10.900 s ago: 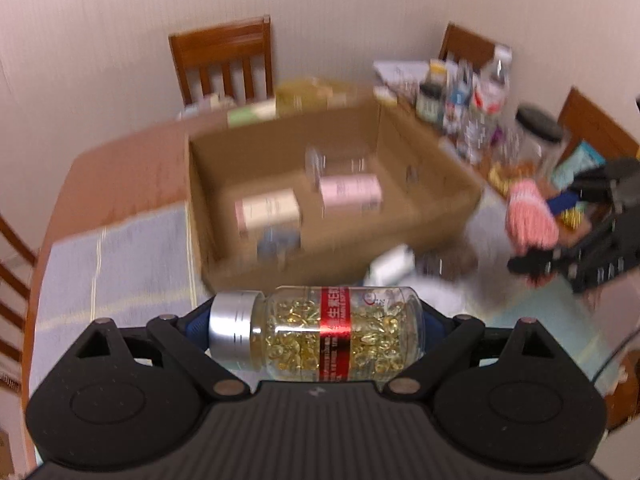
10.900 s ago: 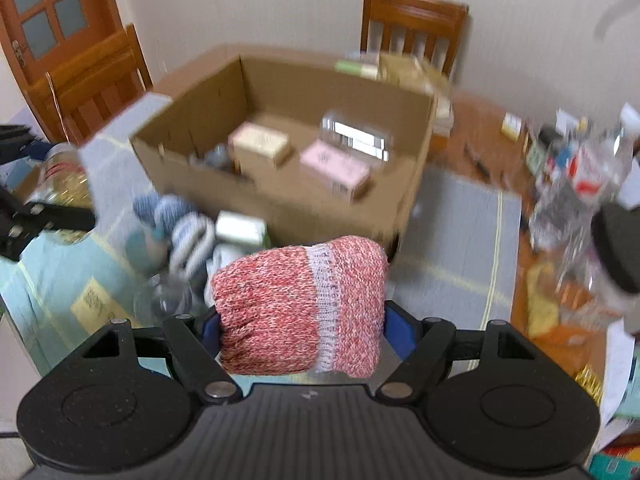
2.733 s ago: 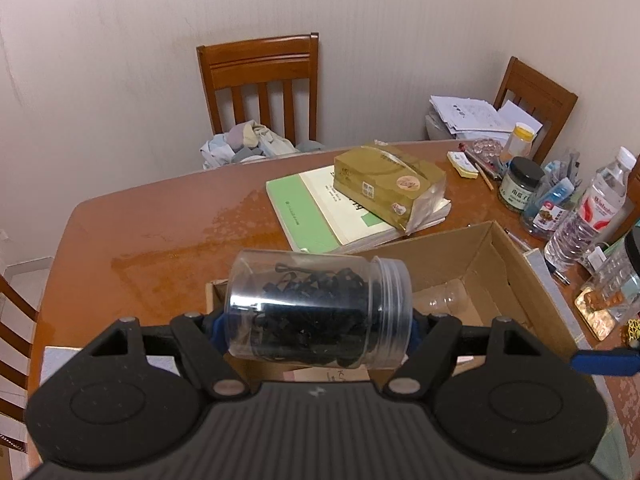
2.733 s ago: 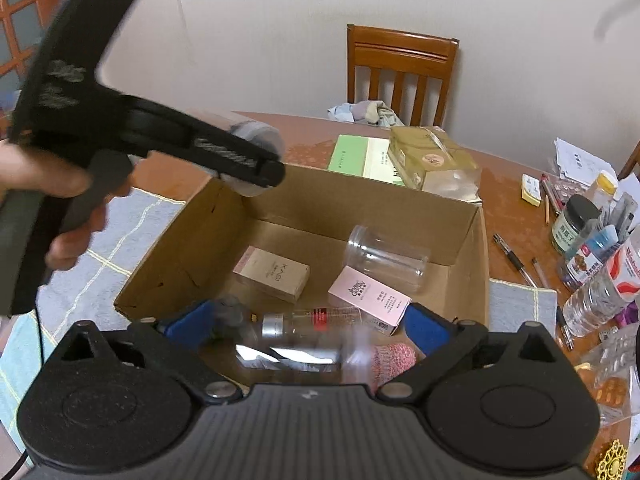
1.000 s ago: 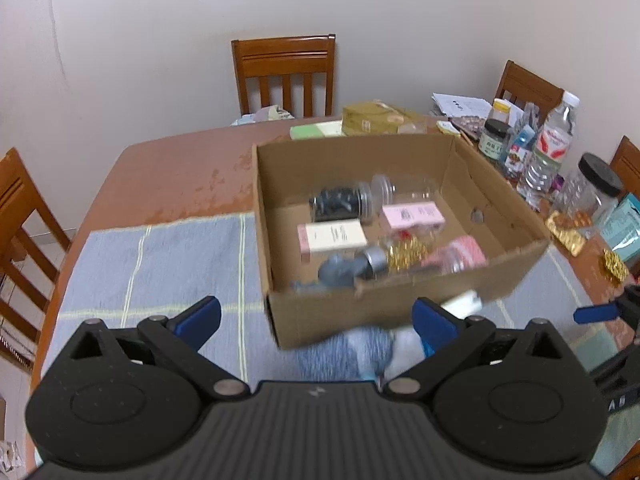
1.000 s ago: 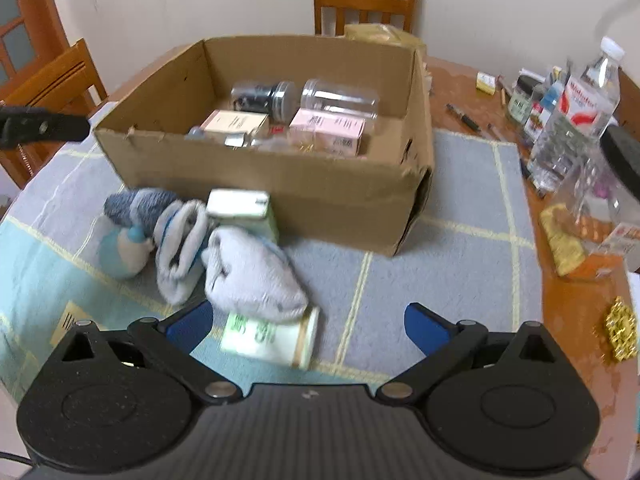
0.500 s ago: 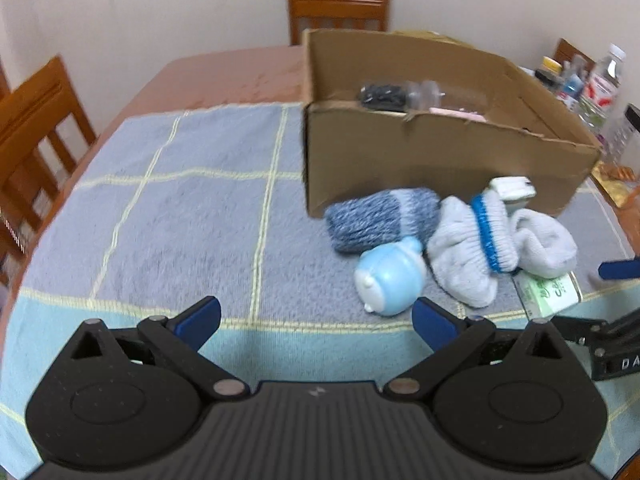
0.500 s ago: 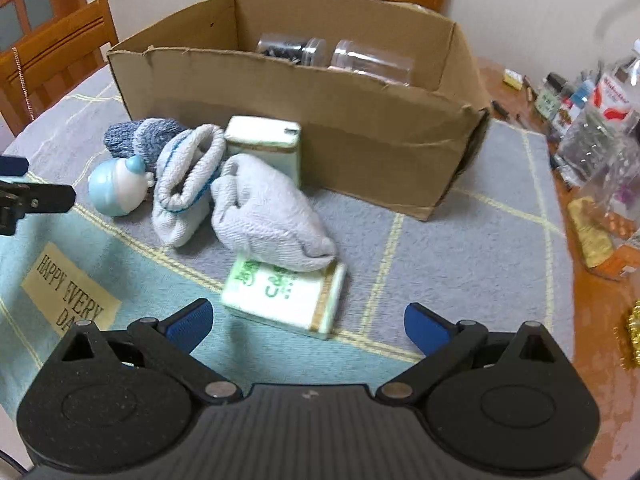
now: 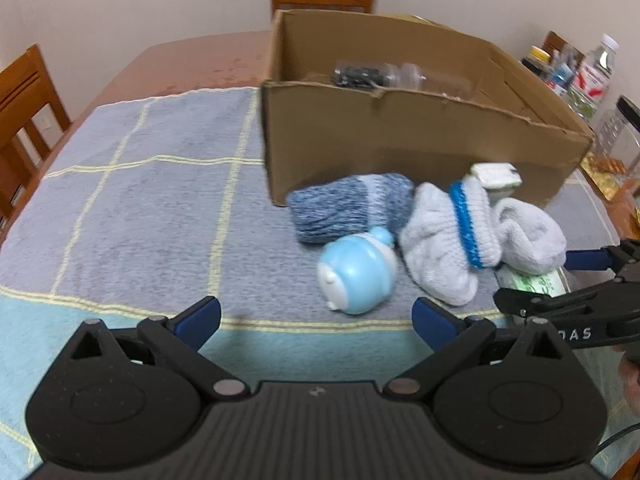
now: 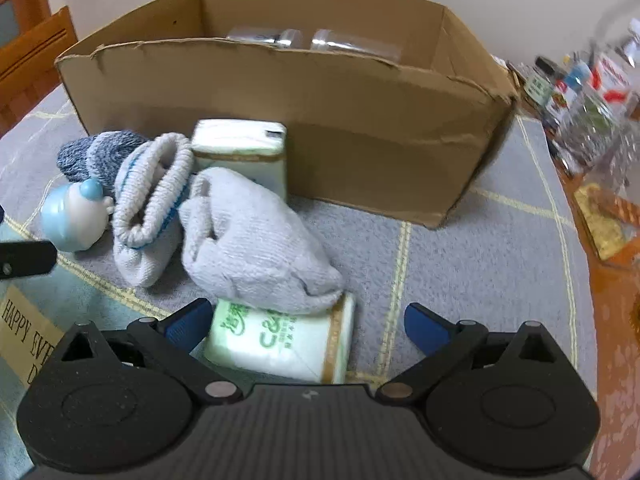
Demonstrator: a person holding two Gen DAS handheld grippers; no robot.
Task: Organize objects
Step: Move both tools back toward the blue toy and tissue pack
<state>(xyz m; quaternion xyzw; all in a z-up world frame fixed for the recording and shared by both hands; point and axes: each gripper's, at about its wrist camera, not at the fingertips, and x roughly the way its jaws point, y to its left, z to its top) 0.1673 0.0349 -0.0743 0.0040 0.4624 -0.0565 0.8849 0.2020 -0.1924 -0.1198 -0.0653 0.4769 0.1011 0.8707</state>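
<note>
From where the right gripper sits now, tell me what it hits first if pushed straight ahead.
The right gripper, open, would likely meet the lying tissue pack first, with the grey sock draped on its far edge.

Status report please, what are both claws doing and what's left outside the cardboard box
Both claws open, empty: left claw facing blue toy, right claw over tissue pack. Outside cardboard box: socks, second tissue pack. Grey sock lies on the near pack.

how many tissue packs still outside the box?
2. One tissue pack lies flat between the open right gripper fingers, partly under the grey sock. The other tissue pack stands against the cardboard box. More could be hidden under the socks.
</note>
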